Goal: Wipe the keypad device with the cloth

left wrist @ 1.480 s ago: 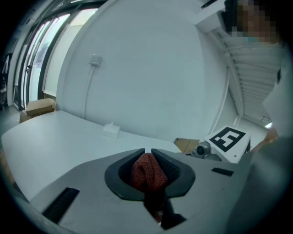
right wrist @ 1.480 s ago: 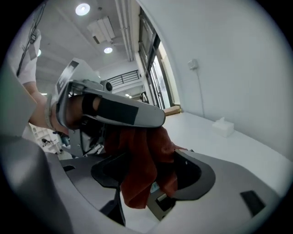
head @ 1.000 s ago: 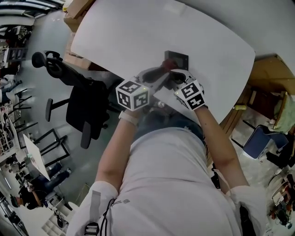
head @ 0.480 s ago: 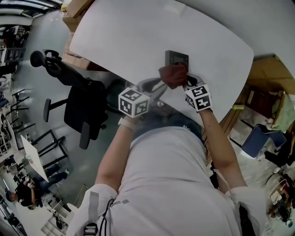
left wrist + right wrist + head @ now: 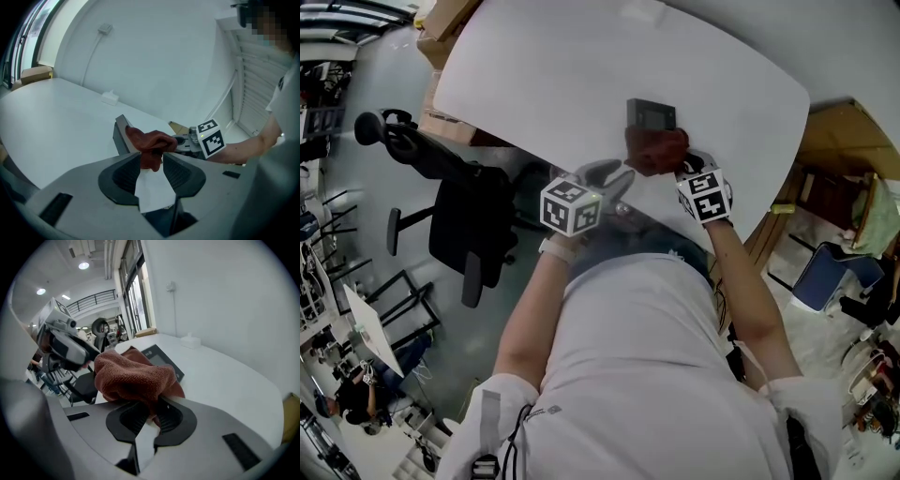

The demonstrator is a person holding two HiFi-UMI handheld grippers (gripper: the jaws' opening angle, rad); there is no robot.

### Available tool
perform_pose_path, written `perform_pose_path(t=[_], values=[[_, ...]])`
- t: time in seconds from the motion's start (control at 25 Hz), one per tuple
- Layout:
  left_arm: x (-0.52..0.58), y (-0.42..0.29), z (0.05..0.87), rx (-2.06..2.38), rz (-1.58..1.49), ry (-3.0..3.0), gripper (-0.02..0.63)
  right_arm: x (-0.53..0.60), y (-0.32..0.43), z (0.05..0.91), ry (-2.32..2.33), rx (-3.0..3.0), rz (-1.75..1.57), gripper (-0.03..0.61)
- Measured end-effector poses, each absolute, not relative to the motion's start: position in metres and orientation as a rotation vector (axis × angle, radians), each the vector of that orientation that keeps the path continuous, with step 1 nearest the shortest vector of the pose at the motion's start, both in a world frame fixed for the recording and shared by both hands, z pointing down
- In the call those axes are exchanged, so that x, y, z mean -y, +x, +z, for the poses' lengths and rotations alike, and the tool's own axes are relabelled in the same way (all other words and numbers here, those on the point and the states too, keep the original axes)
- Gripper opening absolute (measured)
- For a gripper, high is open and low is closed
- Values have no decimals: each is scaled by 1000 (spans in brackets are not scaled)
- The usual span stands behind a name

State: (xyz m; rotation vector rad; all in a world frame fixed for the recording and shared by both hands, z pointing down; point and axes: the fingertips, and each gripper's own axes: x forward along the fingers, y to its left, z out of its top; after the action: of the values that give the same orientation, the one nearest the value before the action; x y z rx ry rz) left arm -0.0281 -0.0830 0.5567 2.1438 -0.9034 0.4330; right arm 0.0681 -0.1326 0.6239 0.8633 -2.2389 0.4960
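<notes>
cloth (image 5: 654, 150): bunched at right gripper (image 5: 679, 165) tip, touching keypad device (image 5: 652, 114) near edge | table (image 5: 544, 75): white, bears device

**Cloth Masks Much of the Keypad Device**

In the head view, the cloth (image 5: 654, 150) lies over the 6 o'clock edge of the keypad device (image 5: 652, 113), and its keys are too small to make out. In the right gripper view, the cloth pinched in the right tongs (image 5: 151, 412) hides the device's 7 o'clock side. In the left gripper view, only the device's 9 o'clock end shows past the cloth. The counter (image 5: 581, 66) is cut off at the head view's 12 o'clock edge.
</notes>
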Motion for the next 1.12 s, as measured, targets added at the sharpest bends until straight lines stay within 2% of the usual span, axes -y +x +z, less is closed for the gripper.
perform_pose_path(t=[0.2,0.36,0.88,1.12], values=[[84,-23,559,887,436,2142,138,130,23,581,766,2393,442,52],[86,-23,558,887,442,2141,137,122,9,588,674,2388,425,51],[82,-20,559,877,435,2137,138,96,94,667,698,2109,517,49],[84,-24,558,905,420,2133,138,126,80,613,827,2313,528,49]])
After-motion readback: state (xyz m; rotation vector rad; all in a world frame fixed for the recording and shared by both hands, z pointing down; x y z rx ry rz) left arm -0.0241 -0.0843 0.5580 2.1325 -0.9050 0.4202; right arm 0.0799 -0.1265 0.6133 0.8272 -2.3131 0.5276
